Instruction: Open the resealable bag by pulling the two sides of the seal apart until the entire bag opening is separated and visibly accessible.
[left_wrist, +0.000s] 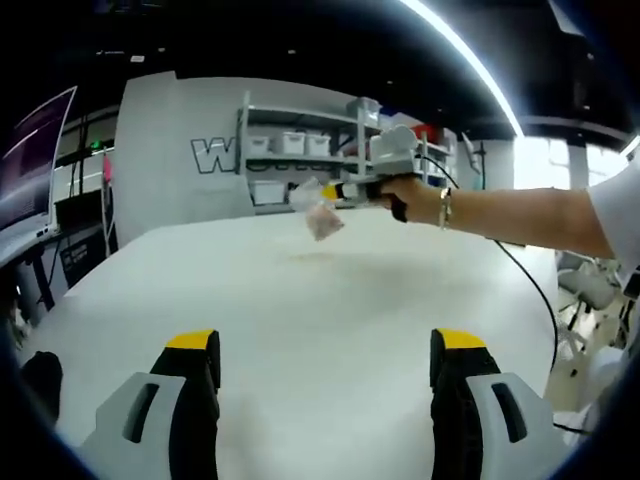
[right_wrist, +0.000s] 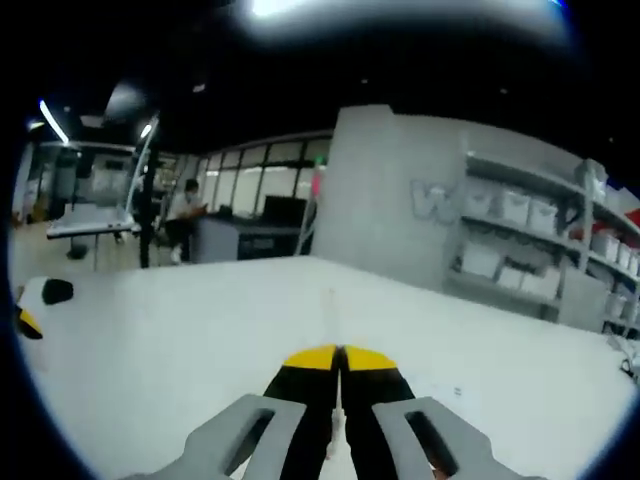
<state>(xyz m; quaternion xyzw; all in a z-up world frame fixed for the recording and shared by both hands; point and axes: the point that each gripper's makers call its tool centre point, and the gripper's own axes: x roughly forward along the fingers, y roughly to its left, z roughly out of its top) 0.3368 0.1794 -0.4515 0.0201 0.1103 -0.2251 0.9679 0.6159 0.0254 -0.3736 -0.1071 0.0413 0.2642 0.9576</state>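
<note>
White surface (left_wrist: 300, 330) is bare and wide; its far edge runs just in front of the grey wall (left_wrist: 170, 150) and shelf rack (left_wrist: 300, 150), and its right edge drops off toward chairs (left_wrist: 590, 290) and a cable (left_wrist: 530, 290).

Left hand-held gripper (left_wrist: 325, 365): jaws wide apart, nothing between them, low over the surface near its front edge.

Right hand-held gripper (left_wrist: 335, 192), seen from the left gripper view, is held up above the far part of the surface by a hand (left_wrist: 405, 195) with a bracelet on the wrist. The clear bag (left_wrist: 318, 208) hangs from its tip, off the surface, well apart from the left hand-held gripper.

In the right gripper view the right hand-held gripper (right_wrist: 338, 362) has its yellow tips pressed together with a thin strip of clear plastic (right_wrist: 334, 425) showing between the jaws, so it is clamped on the bag.

Around the surface: storage bins (right_wrist: 510, 210) on the rack, desks and a seated person (right_wrist: 185, 215) past the far left edge.
</note>
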